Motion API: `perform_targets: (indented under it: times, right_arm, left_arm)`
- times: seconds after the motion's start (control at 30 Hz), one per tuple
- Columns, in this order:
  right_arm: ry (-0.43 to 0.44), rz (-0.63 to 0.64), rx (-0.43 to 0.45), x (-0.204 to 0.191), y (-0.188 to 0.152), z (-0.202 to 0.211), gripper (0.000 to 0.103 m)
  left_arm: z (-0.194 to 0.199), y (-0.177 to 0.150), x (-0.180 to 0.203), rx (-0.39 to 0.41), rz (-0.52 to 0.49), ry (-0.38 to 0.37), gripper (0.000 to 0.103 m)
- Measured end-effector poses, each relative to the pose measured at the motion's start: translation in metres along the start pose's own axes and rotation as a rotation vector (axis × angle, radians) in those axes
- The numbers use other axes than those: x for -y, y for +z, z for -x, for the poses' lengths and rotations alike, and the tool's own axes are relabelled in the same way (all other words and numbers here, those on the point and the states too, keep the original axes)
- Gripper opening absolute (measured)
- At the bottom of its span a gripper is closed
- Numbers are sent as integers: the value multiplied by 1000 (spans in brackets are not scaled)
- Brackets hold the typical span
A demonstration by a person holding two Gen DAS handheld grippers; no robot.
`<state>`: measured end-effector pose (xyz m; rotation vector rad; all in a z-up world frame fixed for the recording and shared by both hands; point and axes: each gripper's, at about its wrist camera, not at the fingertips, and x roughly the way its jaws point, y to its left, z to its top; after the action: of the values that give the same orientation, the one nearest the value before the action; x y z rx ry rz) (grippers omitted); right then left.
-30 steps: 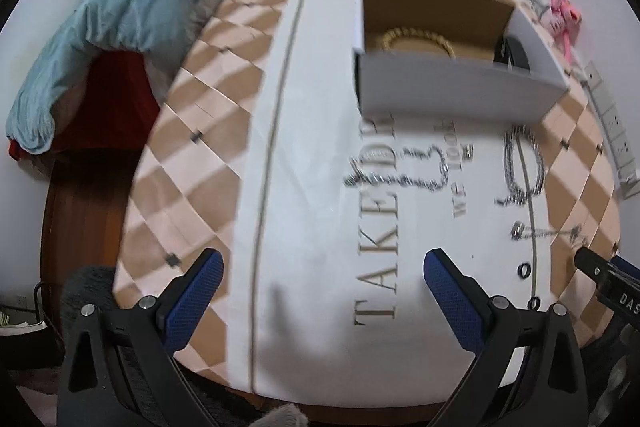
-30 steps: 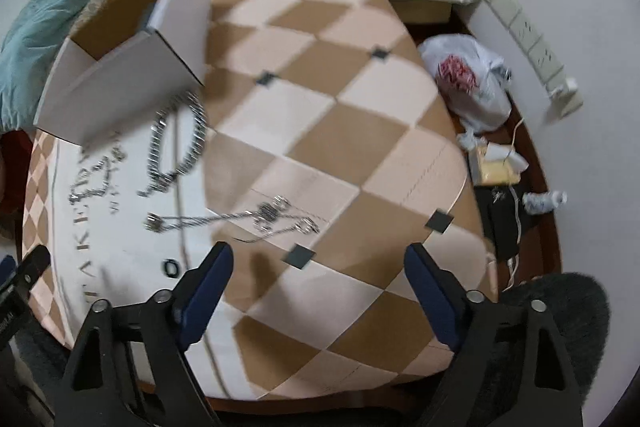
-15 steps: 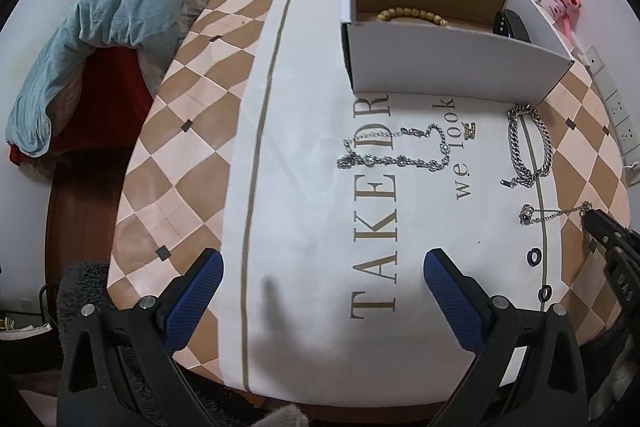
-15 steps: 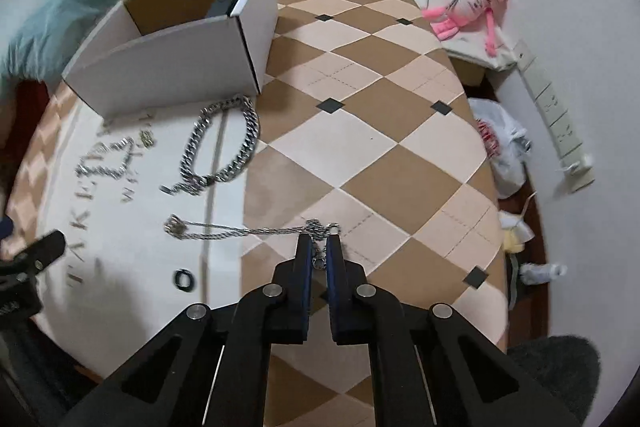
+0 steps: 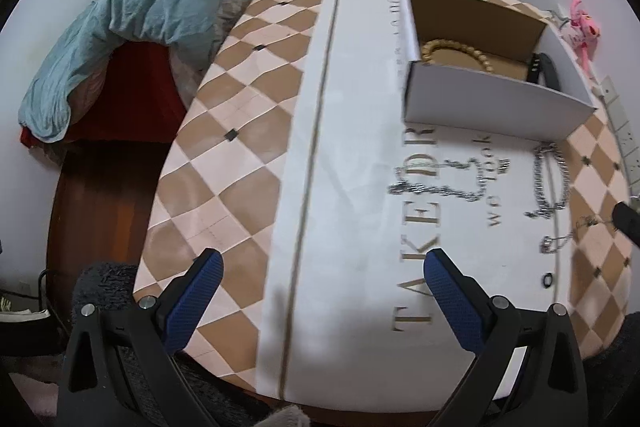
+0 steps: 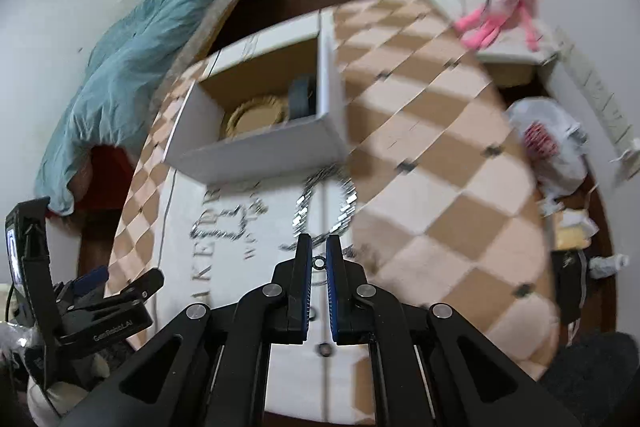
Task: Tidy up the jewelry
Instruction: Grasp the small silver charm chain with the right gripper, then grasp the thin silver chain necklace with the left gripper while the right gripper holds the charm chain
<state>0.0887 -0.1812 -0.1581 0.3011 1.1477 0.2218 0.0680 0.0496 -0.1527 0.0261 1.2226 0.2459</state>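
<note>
My right gripper (image 6: 319, 247) is shut on a thin silver necklace (image 5: 568, 237) and holds it lifted above the table, a small ring of it (image 6: 319, 262) showing between the pads. My left gripper (image 5: 320, 283) is open and empty over the near left of the table. A white cardboard box (image 5: 488, 99) (image 6: 256, 151) holds a beaded bracelet (image 5: 456, 53) and a dark band (image 6: 301, 95). A thick silver chain (image 5: 550, 179) (image 6: 324, 199) and a thin silver chain (image 5: 440, 187) (image 6: 224, 223) lie in front of the box. A small dark ring (image 5: 547, 281) (image 6: 324, 349) lies nearer.
The round table (image 5: 248, 131) has a checked cloth with a white band. A bed with a teal blanket (image 5: 132, 7) stands at the left. A pink toy (image 6: 500, 11), a plastic bag (image 6: 548, 143) and a wall power strip (image 6: 600, 99) are at the right.
My right gripper, open a second ago, shut on the thin necklace and has lifted and swung left toward the box. My left gripper stayed open and shifted left.
</note>
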Motion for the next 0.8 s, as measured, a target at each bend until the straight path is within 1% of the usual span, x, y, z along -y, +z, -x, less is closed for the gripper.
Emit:
perform_targets:
  times: [0.07,0.13,0.27,0.37,0.47,0.53,0.6,0.67,0.73,0.77,0.8]
  right_arm:
    - [18,-3,-12,-4,-3,-7,7]
    - [37,-12,-2,-9,-6,-5,7]
    - [73,-2,82,-23,3,31,7]
    - [89,5,141,-30,19,58,7]
    - [98,5,181,-32,34,77,7]
    - [94,10,190,-31,40,83,7]
    - [74,13,188,-27,43,81,7]
    - [55,0,169,-20,44,71,7]
    - [25,-13,149,-10,41,58,7]
    - [16,-23,138,-5,38,52,7]
    - [11,-30,131,0,36,48,7]
  left_arm:
    - [-5,-2,-8,-13,17,11,102]
    - [-7,-4,-15,-17,27,20,102]
    - [-6,-5,-27,-14,44,30,102]
    - [-6,0,-30,-11,54,18,102]
    - [-6,6,-28,0,53,3,102]
    - [-7,9,-25,-1,48,-17,102]
    - [-14,14,-20,-8,44,-53,102]
    - [-24,20,-11,-24,30,-96,102]
    - [-35,24,-1,-47,10,-122,101]
    - [-40,26,5,-55,-4,-132,99]
    - [-43,27,9,-57,-16,-136,94]
